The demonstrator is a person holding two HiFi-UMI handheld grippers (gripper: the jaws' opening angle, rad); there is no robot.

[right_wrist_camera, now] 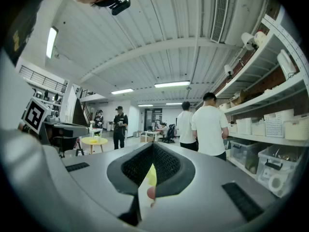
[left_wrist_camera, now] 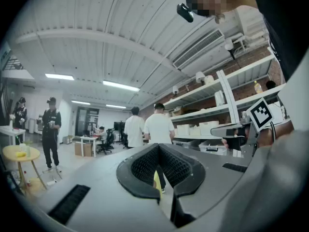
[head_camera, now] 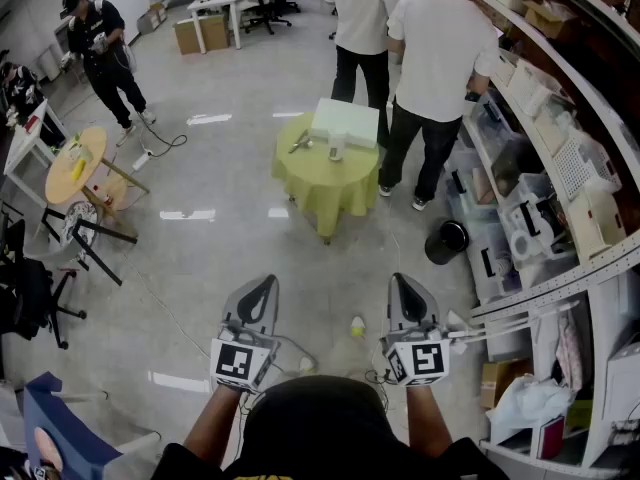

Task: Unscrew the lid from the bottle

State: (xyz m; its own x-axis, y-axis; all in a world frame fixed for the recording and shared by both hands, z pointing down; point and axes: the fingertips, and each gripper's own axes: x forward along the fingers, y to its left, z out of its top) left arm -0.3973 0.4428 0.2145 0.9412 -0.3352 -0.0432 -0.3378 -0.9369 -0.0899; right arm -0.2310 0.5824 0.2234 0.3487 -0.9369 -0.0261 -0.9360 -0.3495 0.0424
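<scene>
Far ahead across the floor (head_camera: 200,258) stands a small surface draped in yellow-green cloth (head_camera: 318,183). A white box (head_camera: 346,122) lies on its far side, and just in front of the box is a small pale upright thing that is probably the bottle (head_camera: 336,148), though it is too small to be sure or to make out its lid. A dark tool (head_camera: 300,144) lies on the cloth to its left.

Near the bottom of the head view the left claw (head_camera: 260,286) and the right claw (head_camera: 402,286) are held level and side by side, well apart from that surface. Both are pressed together with nothing pinched: the left gripper view shows its dark ribbed pads meeting at the tip (left_wrist_camera: 158,153), and the right gripper view shows the same (right_wrist_camera: 151,151). A small yellow-green ball (head_camera: 357,326) lies on the floor between them.

Two people in white shirts (head_camera: 437,38) stand just beyond the cloth, beside the shelves (head_camera: 560,168) on the right. A round wooden surface (head_camera: 75,163) stands at the left.
</scene>
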